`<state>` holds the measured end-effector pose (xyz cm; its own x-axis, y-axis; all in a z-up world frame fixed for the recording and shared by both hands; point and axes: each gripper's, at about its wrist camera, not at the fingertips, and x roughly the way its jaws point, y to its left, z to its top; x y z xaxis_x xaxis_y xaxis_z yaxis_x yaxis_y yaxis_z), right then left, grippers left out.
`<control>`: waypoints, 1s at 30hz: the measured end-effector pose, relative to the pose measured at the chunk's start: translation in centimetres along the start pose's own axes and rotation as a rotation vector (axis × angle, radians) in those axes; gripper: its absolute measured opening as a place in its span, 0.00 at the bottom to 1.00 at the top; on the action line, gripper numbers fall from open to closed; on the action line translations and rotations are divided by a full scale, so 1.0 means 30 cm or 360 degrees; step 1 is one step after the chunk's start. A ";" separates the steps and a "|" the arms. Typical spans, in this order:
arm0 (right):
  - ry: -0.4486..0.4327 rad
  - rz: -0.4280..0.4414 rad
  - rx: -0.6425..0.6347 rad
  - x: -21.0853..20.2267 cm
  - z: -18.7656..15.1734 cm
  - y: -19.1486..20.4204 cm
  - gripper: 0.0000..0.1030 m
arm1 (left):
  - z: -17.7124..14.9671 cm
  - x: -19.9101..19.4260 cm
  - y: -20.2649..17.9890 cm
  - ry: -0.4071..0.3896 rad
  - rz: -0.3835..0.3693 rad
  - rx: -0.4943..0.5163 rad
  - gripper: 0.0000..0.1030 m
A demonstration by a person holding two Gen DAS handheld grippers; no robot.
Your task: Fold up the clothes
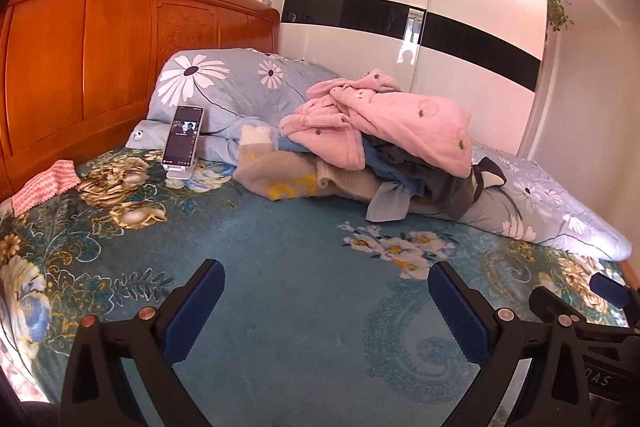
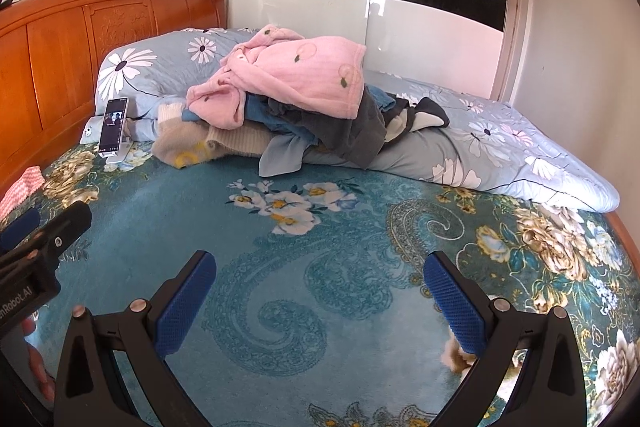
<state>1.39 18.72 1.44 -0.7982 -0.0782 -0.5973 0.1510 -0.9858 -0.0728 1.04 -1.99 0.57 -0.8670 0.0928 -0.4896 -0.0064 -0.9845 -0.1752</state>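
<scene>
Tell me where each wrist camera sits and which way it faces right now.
Left wrist: low over the teal floral bedspread, facing the orange wooden headboard and heaped clothes; the open left gripper frames it, the right gripper at its right edge.
Right wrist: further right, facing the white black-banded wardrobe; the open right gripper in front, the left gripper and fingers at left.
Both share the pink fleece garment and the propped-up phone.

Both the left gripper (image 1: pixel 326 301) and the right gripper (image 2: pixel 320 293) have black plastic frames, textured blue finger pads (image 2: pixel 454 311) and copper-coloured round screws (image 1: pixel 505 315). White lettering marks each black body.
</scene>
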 end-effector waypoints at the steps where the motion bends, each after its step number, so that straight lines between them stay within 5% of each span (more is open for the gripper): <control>1: 0.0007 0.0003 0.0004 0.007 -0.001 -0.001 1.00 | -0.002 0.004 -0.002 0.0009 -0.0004 0.0005 1.00; 21: 0.0119 0.0033 0.0064 0.134 -0.005 -0.034 1.00 | -0.017 0.079 -0.038 0.0122 -0.0041 0.0065 1.00; 30: -0.0021 0.0077 0.0078 0.231 0.230 -0.048 1.00 | 0.138 0.149 -0.079 0.0035 -0.0122 0.0237 1.00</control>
<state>-8.39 18.58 2.91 -0.7982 -0.1275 -0.5887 0.1610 -0.9869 -0.0046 -4.87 0.15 2.33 -0.8499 0.1699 -0.4987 -0.1471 -0.9855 -0.0849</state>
